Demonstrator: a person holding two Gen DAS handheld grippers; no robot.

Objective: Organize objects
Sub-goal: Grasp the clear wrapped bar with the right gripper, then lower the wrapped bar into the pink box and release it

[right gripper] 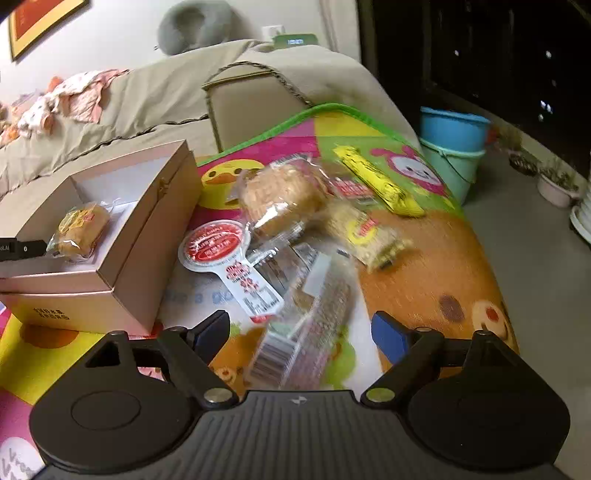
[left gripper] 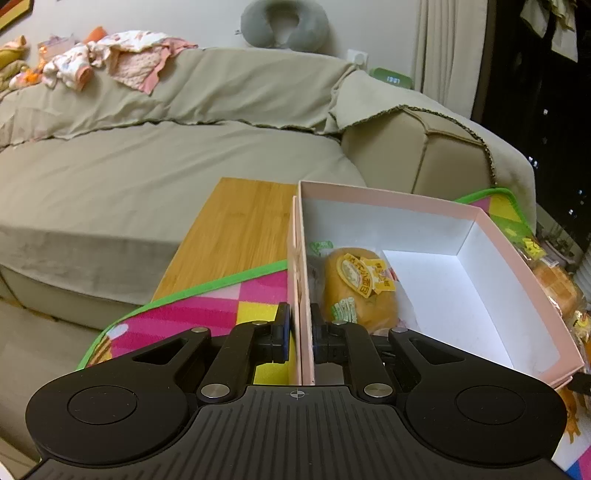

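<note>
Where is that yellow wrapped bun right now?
The yellow wrapped bun lies alone inside the pink box, against its left wall, just beyond the left gripper that clamps that wall; the other snacks lie outside on the colourful mat.

A home living room is shown: a sofa (left gripper: 147, 155) draped in beige cloth, strewn laundry (left gripper: 110, 59), a neck pillow (left gripper: 284, 24), a colourful play mat (right gripper: 406, 229).

My 2 wrist cameras look steeply down, close over the play mat (right gripper: 424, 258); both see the pink box (left gripper: 524, 266).
</note>
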